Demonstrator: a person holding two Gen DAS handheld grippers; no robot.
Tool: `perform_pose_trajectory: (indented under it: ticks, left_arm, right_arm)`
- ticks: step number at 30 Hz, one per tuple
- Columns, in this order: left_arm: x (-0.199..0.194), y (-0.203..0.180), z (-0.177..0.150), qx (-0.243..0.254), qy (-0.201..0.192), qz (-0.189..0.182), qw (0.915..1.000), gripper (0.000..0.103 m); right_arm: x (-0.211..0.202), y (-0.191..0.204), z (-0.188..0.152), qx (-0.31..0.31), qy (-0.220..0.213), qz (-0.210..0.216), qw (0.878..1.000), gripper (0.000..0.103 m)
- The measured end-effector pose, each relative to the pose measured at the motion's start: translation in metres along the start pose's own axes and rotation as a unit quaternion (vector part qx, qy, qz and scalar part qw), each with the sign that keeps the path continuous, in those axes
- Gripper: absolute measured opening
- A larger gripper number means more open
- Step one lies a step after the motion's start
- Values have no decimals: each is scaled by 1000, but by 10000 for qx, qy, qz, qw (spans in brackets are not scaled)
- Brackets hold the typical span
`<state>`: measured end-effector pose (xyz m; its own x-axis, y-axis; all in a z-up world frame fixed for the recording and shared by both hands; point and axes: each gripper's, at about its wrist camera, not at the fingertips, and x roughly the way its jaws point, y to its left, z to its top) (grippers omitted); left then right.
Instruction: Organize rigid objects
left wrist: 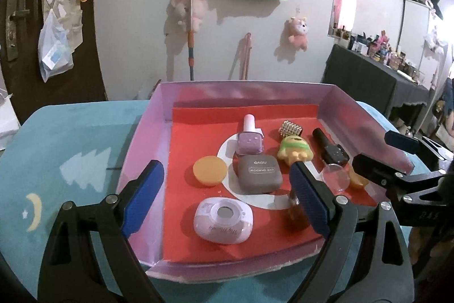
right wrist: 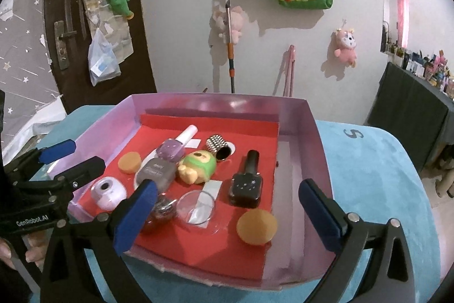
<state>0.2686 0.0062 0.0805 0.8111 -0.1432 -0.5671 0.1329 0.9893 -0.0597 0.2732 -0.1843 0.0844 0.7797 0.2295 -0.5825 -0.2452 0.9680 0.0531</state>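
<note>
I'm taking the small cosmetics in the pink box (left wrist: 147, 138) as the task's things; they're all lying on its red liner, none held; the lilac polish bottle (left wrist: 249, 142) is lying w/ its long axis running toward the far wall, white cap at the far end; the black polish bottle (right wrist: 246, 181) is lying roughly parallel to it, cap pointing away too, body nearest me; the studded silver tube (right wrist: 219, 147) is lying tilted, its open dark end facing front-right in the right view; the grey eyeshadow compact (left wrist: 258, 173) is lying flat just in front of the lilac bottle, touching or nearly so; the green-yellow toy (left wrist: 295, 151) is sitting btwn compact and black bottle; two orange caps (right wrist: 256, 226) are resting flat, one each side; a clear round lid (right wrist: 195, 208) and the white round case (left wrist: 222, 220) are nearest the front wall. Probably they're lying loose like this bc sorting isn't started. My left gripper (left wrist: 227, 206) is hanging over the front of the box, jaws apart, the white case below the gap, nothing pinched; my right gripper (right wrist: 227, 217) is standing wide apart too, straddling the clear lid and near orange cap, touching neither; the box is sitting on the blue cloth-covered table (left wrist: 71, 138).
</note>
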Motion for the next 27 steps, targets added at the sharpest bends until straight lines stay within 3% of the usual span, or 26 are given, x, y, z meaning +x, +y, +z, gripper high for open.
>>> perform_pose_trajectory:
  ticks: [8,14,27]
  left_arm:
    - [10,-1,-11,103,30,97,9999,91]
    - [10,-5,-12,126,38,77,9999,91]
    - [10,-8,-12,170,38,146,9997,91]
  right_arm:
    - [4,-4,-6,109,-96,4,9999,103]
    - [9,5,-9,-235,-75,-381,9990,103]
    - [9,5,-12,-78,-1,-150,9999,103]
